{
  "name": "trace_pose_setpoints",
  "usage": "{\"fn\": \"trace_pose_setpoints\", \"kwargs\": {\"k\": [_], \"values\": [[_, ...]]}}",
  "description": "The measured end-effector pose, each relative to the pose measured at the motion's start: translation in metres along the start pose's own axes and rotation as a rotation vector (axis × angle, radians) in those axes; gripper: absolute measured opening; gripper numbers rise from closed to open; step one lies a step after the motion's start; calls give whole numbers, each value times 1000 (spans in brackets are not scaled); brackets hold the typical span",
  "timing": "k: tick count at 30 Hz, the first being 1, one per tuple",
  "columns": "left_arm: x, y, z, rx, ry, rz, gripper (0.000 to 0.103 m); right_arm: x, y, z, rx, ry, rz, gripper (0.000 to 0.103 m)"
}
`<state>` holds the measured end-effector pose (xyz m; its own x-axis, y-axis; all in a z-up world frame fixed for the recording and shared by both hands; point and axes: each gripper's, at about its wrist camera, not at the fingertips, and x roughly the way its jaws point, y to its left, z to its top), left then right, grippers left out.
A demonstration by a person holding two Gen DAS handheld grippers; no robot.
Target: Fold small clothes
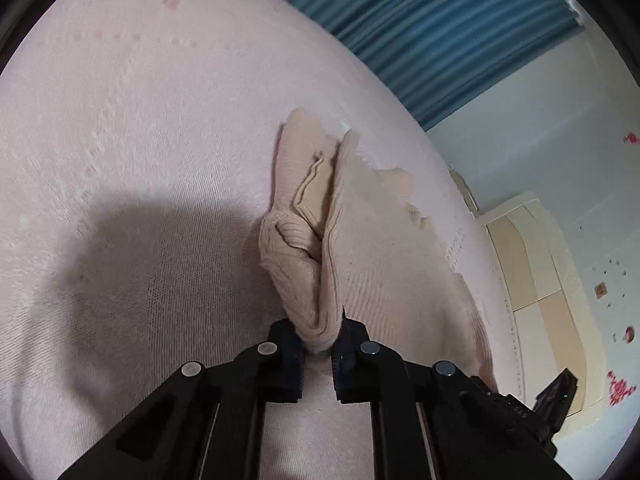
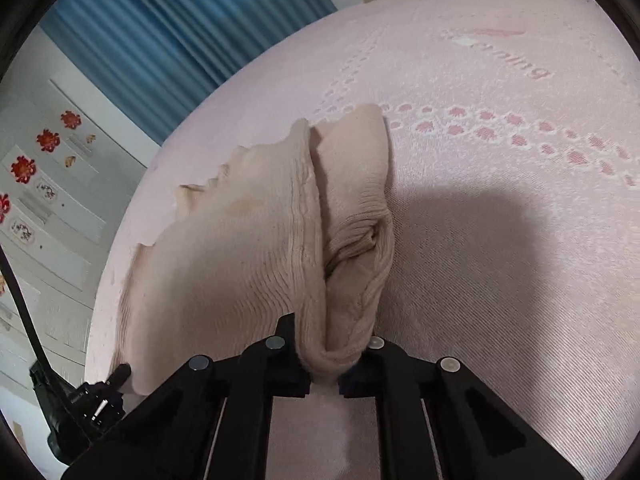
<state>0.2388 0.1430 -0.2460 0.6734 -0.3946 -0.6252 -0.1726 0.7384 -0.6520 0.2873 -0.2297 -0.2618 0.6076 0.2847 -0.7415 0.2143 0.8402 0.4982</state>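
A small beige knitted garment lies on a pink bed cover. Its near edge is bunched into a fold that rises off the cover. My left gripper is shut on that gathered edge, with ribbed knit squeezed between its black fingers. In the right wrist view the same beige garment spreads to the left, scalloped hem at the far side. My right gripper is shut on another bunched part of its near edge. The other gripper shows at the lower left of that view.
The pink bed cover has a row of darker pink paw-like marks across it. A blue curtain hangs beyond the bed. A pale wall with red flower stickers and a beige panel lie past the bed edge.
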Motion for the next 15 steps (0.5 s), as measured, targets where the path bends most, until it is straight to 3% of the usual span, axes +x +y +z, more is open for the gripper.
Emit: {"fn": "trace_pose_setpoints", "kwargs": {"k": [9, 15], "values": [[-41, -4, -34, 51, 24, 13, 10, -52, -15, -32, -31, -7, -10, 8], [-80, 3, -77, 95, 51, 17, 10, -100, -29, -61, -47, -30, -4, 8]]}}
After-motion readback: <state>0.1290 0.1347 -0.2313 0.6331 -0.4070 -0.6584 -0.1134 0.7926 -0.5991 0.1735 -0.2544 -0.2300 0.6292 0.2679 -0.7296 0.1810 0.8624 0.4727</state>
